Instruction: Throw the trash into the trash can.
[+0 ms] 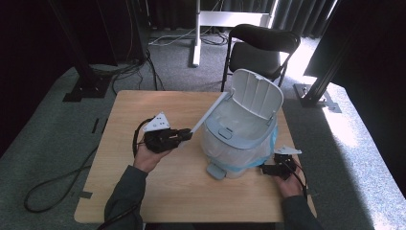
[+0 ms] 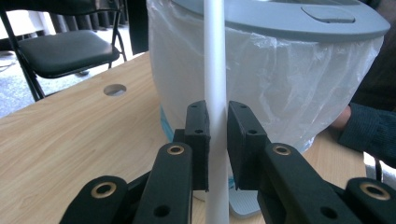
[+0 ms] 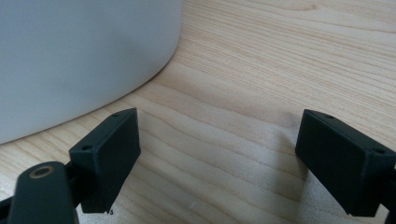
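High view: a small pedal bin stood on the wooden table, right of centre, lid flipped up, clear bag liner draped over its sides, foot pedal facing the person. The left gripper sat just left of the bin, holding the low end of a white rod that slanted up toward the bin's rim (its top end seemed to touch the rim, hard to tell from there). The right gripper rested low at the bin's right front, close to the base. A black folding chair stood behind the table.

Left gripper view: both pads were pressed onto the white rod, which ran straight up between them. The lined bin was right behind, its grey rim on top. A round hole showed in the tabletop.

Right gripper view: jaws spread wide with nothing between them, just bare wood. The bin's white wall curved in at upper left, near the left pad but apart from it.
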### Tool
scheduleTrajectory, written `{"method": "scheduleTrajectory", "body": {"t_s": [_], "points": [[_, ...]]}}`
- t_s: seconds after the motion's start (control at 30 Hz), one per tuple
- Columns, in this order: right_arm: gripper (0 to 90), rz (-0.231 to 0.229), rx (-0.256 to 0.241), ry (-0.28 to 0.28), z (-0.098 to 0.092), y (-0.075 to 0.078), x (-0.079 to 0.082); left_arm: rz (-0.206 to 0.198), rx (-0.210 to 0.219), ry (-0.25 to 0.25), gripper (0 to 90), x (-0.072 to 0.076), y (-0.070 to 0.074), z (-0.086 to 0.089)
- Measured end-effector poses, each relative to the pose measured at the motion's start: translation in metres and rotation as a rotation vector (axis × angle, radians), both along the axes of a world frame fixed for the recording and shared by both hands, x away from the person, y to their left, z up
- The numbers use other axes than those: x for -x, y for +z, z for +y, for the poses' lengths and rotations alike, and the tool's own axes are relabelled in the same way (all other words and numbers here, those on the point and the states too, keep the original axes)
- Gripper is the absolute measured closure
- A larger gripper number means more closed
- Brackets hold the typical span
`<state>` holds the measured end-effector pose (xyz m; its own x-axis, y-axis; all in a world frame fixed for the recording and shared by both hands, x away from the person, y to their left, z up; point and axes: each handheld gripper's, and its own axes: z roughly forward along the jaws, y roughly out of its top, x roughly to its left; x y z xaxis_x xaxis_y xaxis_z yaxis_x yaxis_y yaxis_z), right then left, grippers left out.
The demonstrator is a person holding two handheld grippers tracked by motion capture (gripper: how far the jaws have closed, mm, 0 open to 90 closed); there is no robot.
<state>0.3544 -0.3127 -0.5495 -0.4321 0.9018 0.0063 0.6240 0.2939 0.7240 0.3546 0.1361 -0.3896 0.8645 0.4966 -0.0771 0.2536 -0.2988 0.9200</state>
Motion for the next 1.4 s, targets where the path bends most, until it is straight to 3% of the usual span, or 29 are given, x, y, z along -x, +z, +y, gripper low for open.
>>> {"method": "scheduleTrajectory", "body": {"t_s": [0.9, 1.2, 1.4], "points": [[12.9, 0.000, 0.000, 0.000, 0.000, 0.000, 0.000, 0.003, -0.083, -0.022, 79.1, -0.009, 0.000, -0.021], [12.9, 0.000, 0.000, 0.000, 0.000, 0.000, 0.000, -0.039, -0.042, -0.024, 79.1, -0.007, 0.018, -0.016], [12.9, 0.000, 0.000, 0.000, 0.000, 0.000, 0.000, -0.065, -0.037, -0.026, 79.1, -0.008, 0.029, -0.017]]}}
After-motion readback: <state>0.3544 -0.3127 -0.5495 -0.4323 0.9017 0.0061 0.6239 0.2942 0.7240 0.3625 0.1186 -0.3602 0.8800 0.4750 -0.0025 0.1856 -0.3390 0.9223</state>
